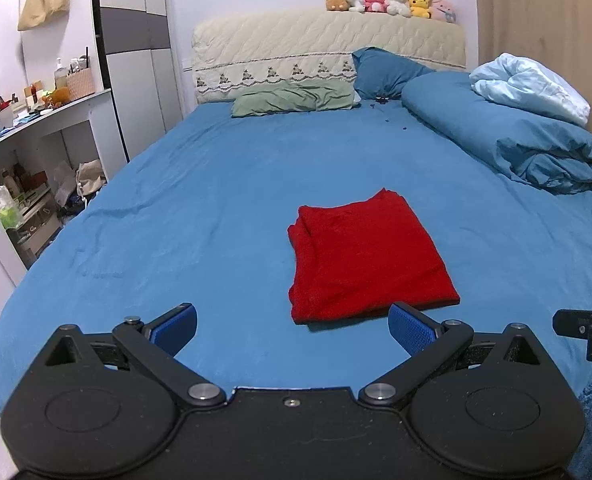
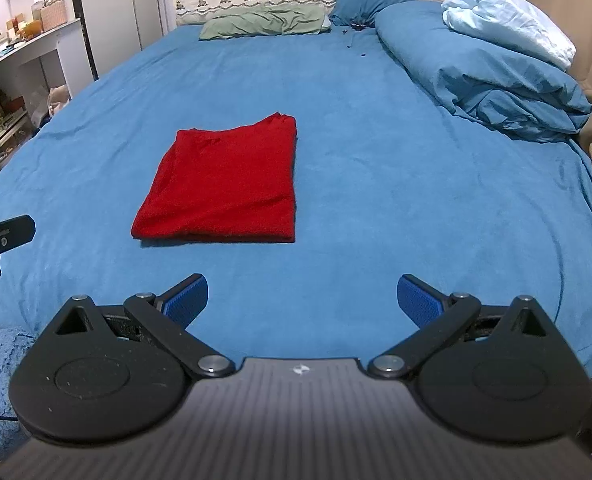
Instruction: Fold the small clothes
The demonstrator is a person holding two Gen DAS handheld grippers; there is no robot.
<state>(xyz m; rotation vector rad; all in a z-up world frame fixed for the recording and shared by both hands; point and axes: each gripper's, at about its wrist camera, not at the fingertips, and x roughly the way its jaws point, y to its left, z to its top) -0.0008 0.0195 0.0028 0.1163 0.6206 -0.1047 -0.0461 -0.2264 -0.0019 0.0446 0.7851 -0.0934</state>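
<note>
A red garment (image 1: pixel 365 256) lies folded into a flat rectangle on the blue bed sheet (image 1: pixel 200 208). It also shows in the right wrist view (image 2: pixel 224 184), left of centre. My left gripper (image 1: pixel 294 330) is open and empty, just short of the garment's near edge, with its right finger close to the near right corner. My right gripper (image 2: pixel 301 300) is open and empty, to the right of the garment and nearer the bed's front edge. Each gripper's tip shows at the edge of the other's view.
A rolled blue duvet (image 1: pixel 503 136) with a pale blue blanket (image 1: pixel 531 88) lies along the right side. A green pillow (image 1: pixel 292 102) and a blue pillow (image 1: pixel 383 72) lie at the headboard. Cluttered shelves (image 1: pixel 36 168) stand left of the bed.
</note>
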